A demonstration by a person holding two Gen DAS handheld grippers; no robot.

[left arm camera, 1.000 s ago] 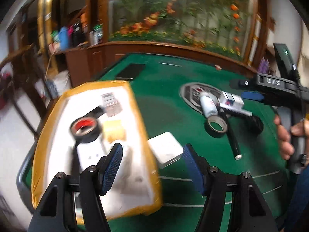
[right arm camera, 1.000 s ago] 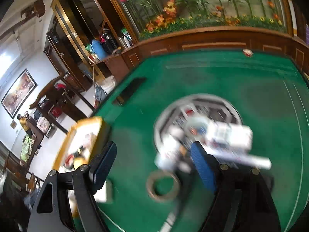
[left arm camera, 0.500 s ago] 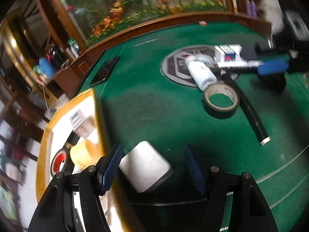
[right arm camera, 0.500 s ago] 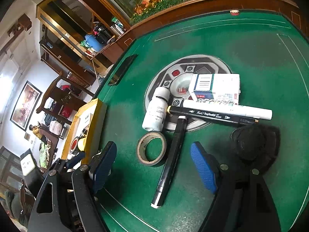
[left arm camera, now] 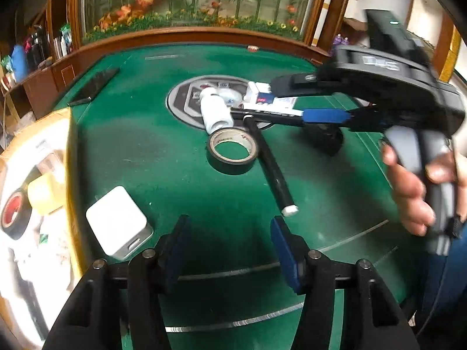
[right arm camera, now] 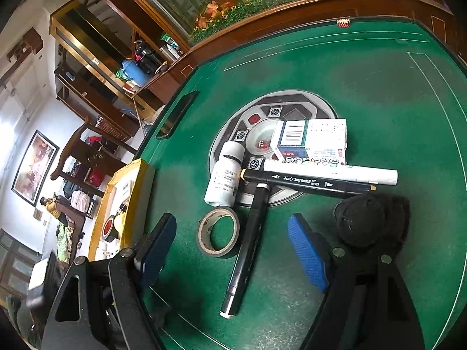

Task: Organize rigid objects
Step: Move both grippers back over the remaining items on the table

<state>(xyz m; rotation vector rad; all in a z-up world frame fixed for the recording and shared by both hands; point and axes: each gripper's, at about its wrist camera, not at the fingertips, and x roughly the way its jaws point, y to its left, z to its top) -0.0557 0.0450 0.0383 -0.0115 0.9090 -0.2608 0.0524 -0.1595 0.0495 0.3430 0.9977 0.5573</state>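
Observation:
My left gripper (left arm camera: pixel 230 245) hovers over bare green felt with nothing between its closing jaws. A white charger block (left arm camera: pixel 116 221) lies just left of its left finger. My right gripper (right arm camera: pixel 233 248) is open above a tape roll (right arm camera: pixel 219 230) and a black marker (right arm camera: pixel 248 248); how high it hangs I cannot tell. Beyond them lie a white bottle (right arm camera: pixel 224 178), a second black marker (right arm camera: pixel 306 182), a white marker (right arm camera: pixel 329 172) and a white carton (right arm camera: pixel 312 140). The left wrist view shows the same tape roll (left arm camera: pixel 233 151) and marker (left arm camera: pixel 271 166).
A yellow-rimmed box (left arm camera: pixel 70 175) at the table's left edge holds a red-cored tape roll (left arm camera: pixel 14 215) and a yellow lump (left arm camera: pixel 46 192). A black round object (right arm camera: pixel 362 218) sits beside my right finger. A dark phone (right arm camera: pixel 178 113) lies far left. A hand (left arm camera: pixel 408 189) holds the right gripper.
My left gripper swung right, from over the yellow box onto the felt; the white charger block, between its fingers half a second ago, now lies to their left. My right gripper sank toward the pile.

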